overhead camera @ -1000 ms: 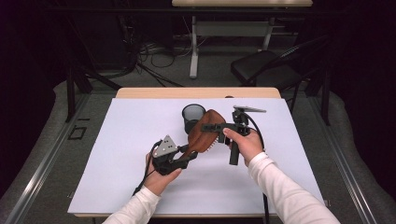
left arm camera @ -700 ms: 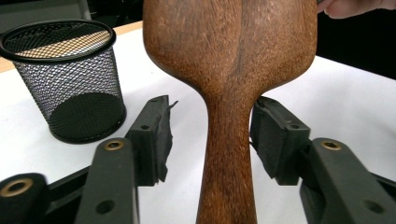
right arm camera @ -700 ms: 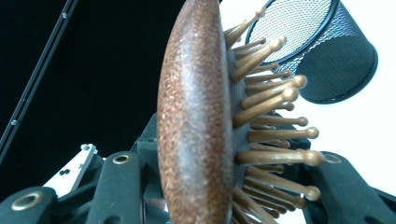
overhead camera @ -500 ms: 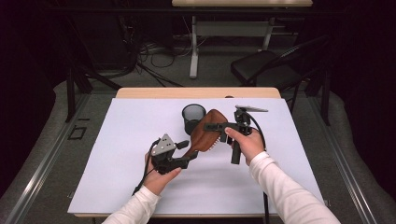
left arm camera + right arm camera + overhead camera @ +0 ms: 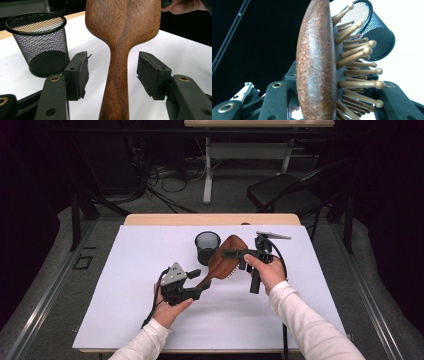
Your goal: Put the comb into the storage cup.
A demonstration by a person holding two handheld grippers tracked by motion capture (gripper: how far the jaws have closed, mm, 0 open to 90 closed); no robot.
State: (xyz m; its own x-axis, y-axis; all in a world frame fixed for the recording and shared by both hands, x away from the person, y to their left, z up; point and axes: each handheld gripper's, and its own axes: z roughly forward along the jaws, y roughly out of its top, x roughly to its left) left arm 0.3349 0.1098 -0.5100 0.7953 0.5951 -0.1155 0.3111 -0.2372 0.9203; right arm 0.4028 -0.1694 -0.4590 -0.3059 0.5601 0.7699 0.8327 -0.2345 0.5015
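- My left gripper (image 5: 196, 282) sits nearest me, low over the white table cover (image 5: 125, 320). Its jaws have just been opening and now stand apart on either side of the wooden hairbrush (image 5: 226, 260) handle. In the left gripper view the handle (image 5: 117, 82) runs up between my two pads (image 5: 80, 72) with clear gaps on both sides, so nothing presses on it there.
- My left hand (image 5: 167, 307) wraps the gripper body from below, sleeve coming in from the bottom edge.
- A little farther out, my right gripper (image 5: 235, 254) is clamped on the brush head. In the right gripper view the rounded wooden back (image 5: 317, 65) lies against one jaw and the wooden bristle pins (image 5: 359, 62) point toward the other, the head standing on edge between them.
- The brush hangs above the cover, slanting from the handle at my left gripper up to the head at my right hand (image 5: 270, 270).
- Just beyond the brush head stands a black mesh cup (image 5: 207, 246), upright on the cover; I cannot tell whether the two touch.
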